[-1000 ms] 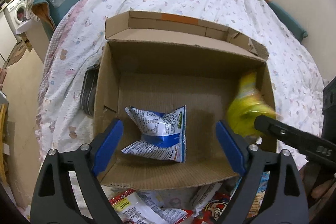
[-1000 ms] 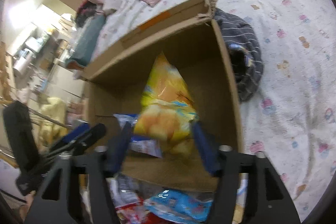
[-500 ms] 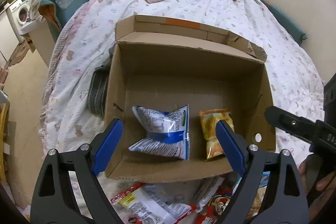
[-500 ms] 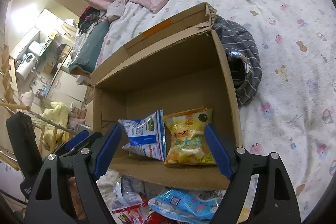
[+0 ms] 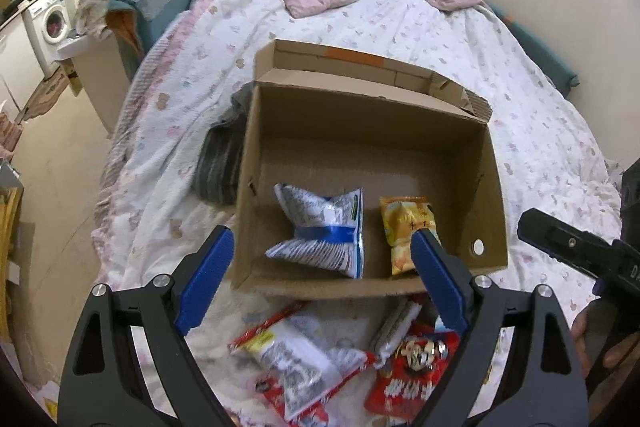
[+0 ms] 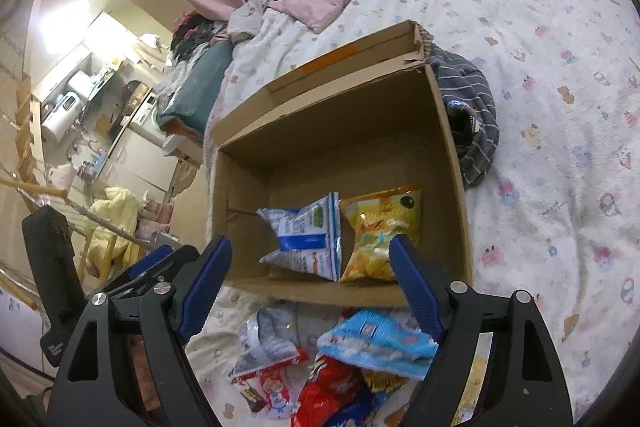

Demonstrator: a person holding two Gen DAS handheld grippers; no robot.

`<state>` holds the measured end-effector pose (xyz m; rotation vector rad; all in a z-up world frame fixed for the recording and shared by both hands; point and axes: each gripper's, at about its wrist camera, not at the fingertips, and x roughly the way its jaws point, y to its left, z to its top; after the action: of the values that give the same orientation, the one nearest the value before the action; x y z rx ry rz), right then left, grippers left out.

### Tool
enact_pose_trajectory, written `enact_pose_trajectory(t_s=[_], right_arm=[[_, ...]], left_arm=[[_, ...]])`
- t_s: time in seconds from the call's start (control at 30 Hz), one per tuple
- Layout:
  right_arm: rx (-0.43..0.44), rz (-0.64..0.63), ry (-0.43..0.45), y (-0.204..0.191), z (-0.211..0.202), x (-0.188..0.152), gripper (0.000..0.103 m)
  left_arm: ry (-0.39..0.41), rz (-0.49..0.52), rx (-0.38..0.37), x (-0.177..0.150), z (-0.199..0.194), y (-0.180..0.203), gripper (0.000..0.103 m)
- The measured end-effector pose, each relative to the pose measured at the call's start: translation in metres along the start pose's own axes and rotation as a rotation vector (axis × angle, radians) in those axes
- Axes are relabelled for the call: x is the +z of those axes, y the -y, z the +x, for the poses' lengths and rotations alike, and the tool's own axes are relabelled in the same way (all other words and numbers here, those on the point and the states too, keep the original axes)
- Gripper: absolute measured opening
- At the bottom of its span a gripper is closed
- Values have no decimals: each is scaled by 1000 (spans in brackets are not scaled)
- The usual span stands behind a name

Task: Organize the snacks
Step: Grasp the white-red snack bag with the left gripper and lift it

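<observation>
Two snack bags lie side by side in the cardboard box [image 5: 490,163]: a blue-white bag [image 5: 324,233] and, at its 3 o'clock, a yellow chip bag [image 5: 406,227]. More packets [image 6: 340,359] lie at the box's 6 o'clock. Left gripper [image 5: 320,283] and right gripper [image 6: 310,279] both gape apart, holding nothing.

Two snack bags [image 5: 320,231] — inside box [image 5: 490,187]

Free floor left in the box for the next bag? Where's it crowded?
Free: the cardboard box floor behind the white-blue bag and yellow chip bag, up to the back wall. A narrow strip right of the yellow bag. Crowded: the loose snack pile on the bedspread before the box.
</observation>
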<state>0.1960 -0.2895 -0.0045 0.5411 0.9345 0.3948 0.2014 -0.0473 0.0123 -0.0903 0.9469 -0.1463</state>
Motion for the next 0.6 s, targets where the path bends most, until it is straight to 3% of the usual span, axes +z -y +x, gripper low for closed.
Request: enact_pose_trajectory(t_s=[0.17, 0.43, 0.6], right_arm=[[-1, -27, 2, -7, -15, -20, 83], [-29, 8, 8, 8, -42, -51, 83], [-70, 27, -15, 23, -49, -69, 83]], left_arm=[[-22, -23, -11, -22, -17, -5, 88], [-26, -32, 31, -54, -32, -20, 88], [-105, -56, 83, -74, -19, -36, 88]])
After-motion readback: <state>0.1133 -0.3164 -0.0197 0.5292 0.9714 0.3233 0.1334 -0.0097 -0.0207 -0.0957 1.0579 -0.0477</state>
